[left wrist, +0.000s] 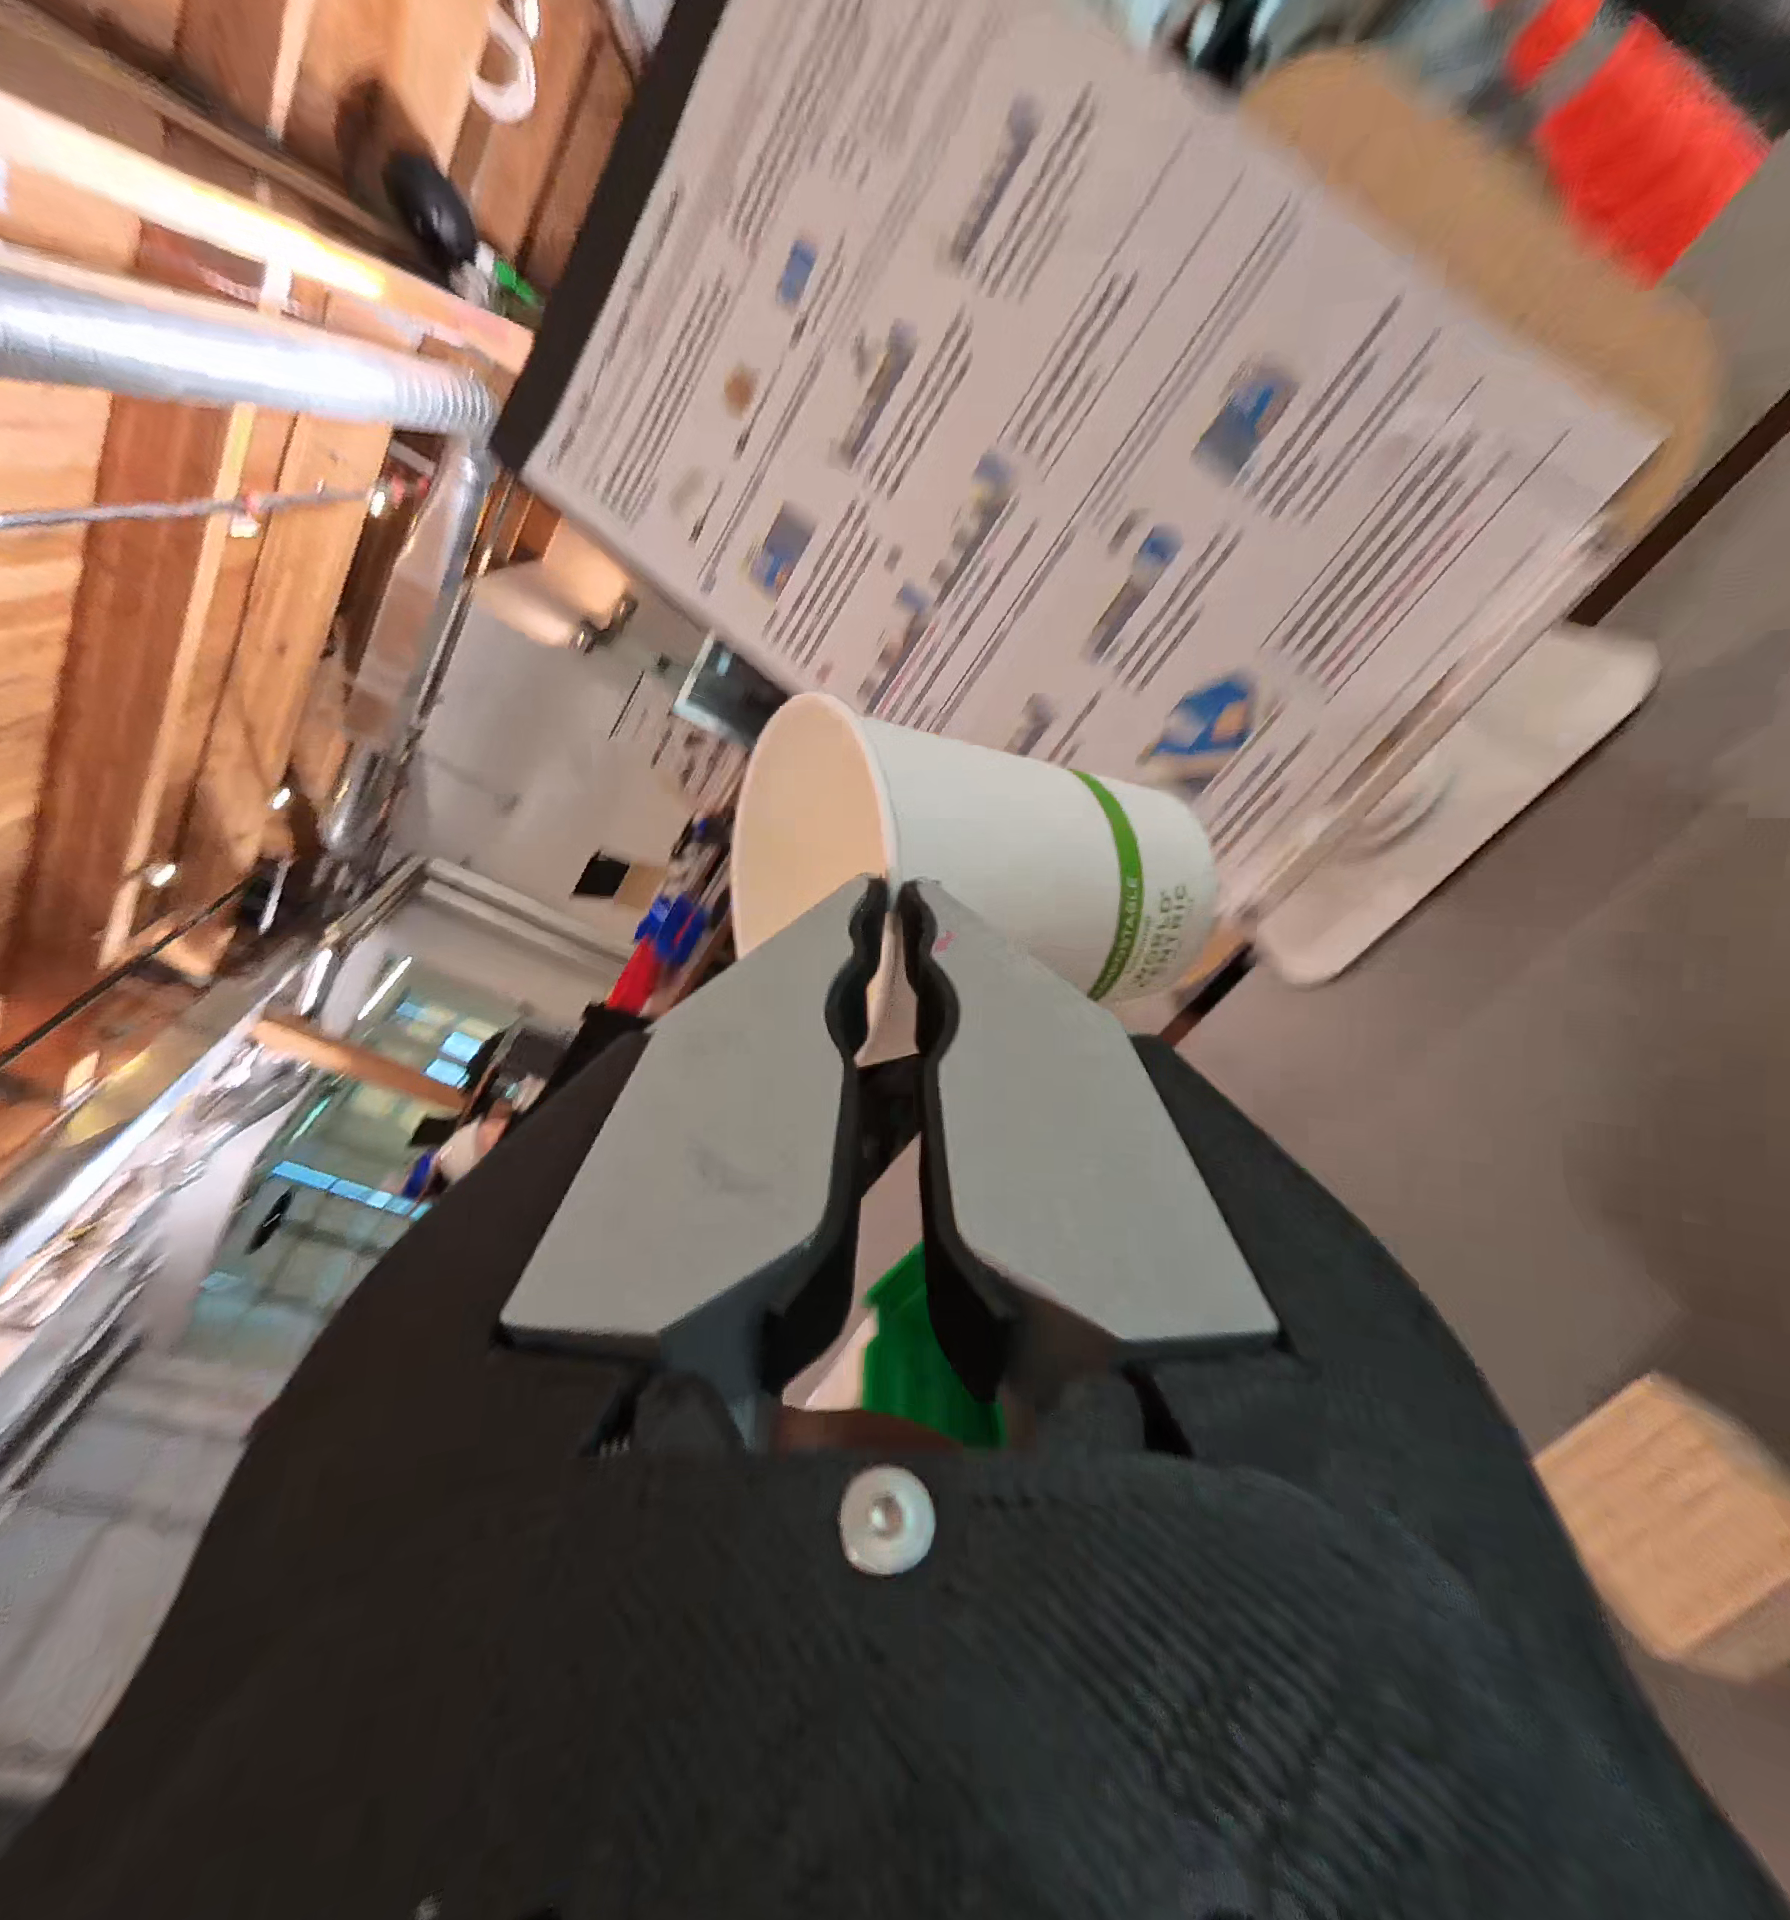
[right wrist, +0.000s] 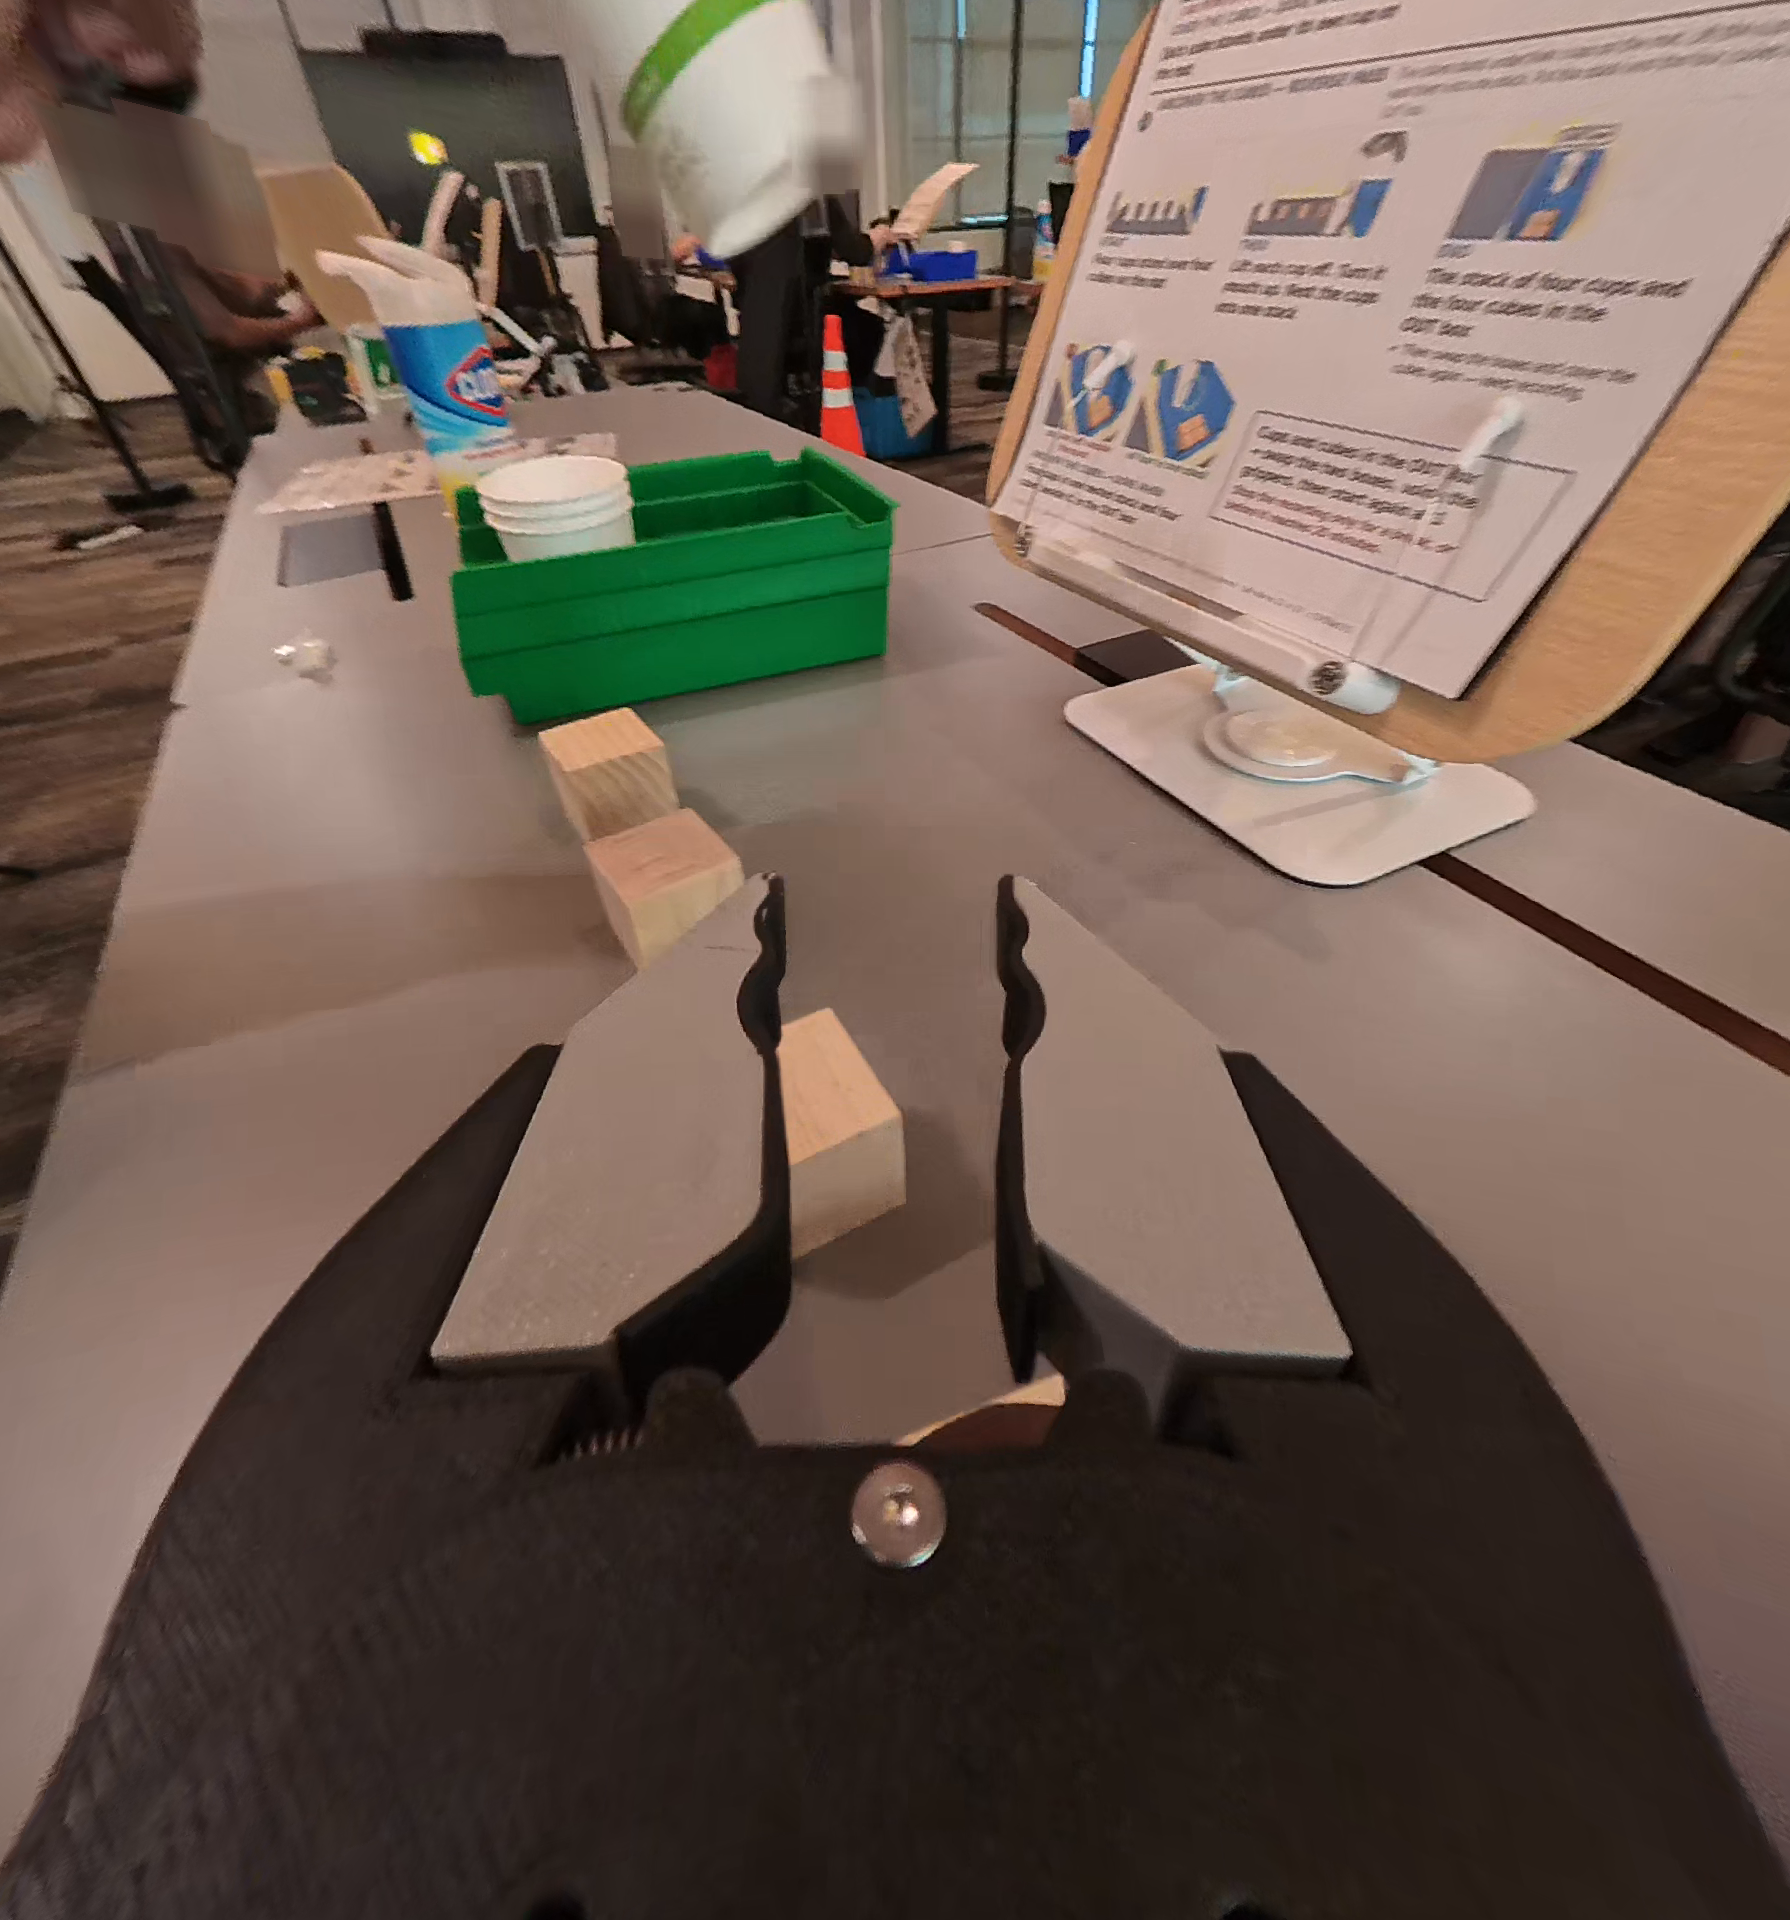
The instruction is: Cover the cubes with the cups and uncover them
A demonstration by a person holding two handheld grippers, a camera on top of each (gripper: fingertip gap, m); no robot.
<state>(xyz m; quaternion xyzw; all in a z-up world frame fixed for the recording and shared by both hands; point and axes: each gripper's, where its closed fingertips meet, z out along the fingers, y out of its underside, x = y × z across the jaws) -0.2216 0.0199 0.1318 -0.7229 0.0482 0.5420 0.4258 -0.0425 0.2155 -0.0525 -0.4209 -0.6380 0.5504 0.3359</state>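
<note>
Carrying a white paper cup by its rim, the left gripper has both pads clenched on the cup wall, one inside the mouth and one outside. The cup lies tipped on its side in the air, mouth toward the ceiling side of the left wrist view; in the right wrist view it shows high up, well above the table.

The right gripper is released, jaws apart, nothing gripped. It hovers low over the table; one wooden cube lies beneath it, against the inner side of its left finger as seen, whether touching cannot be told. Two more cubes lie in a row further on, all uncovered. Remaining cups sit stacked in the green bin.

Judgement: covering step, just started. Next move calls for turning the held cup mouth-down, lining it over a cube, lowering squarely, then letting go. The right gripper likely needs to clear off first.
</note>
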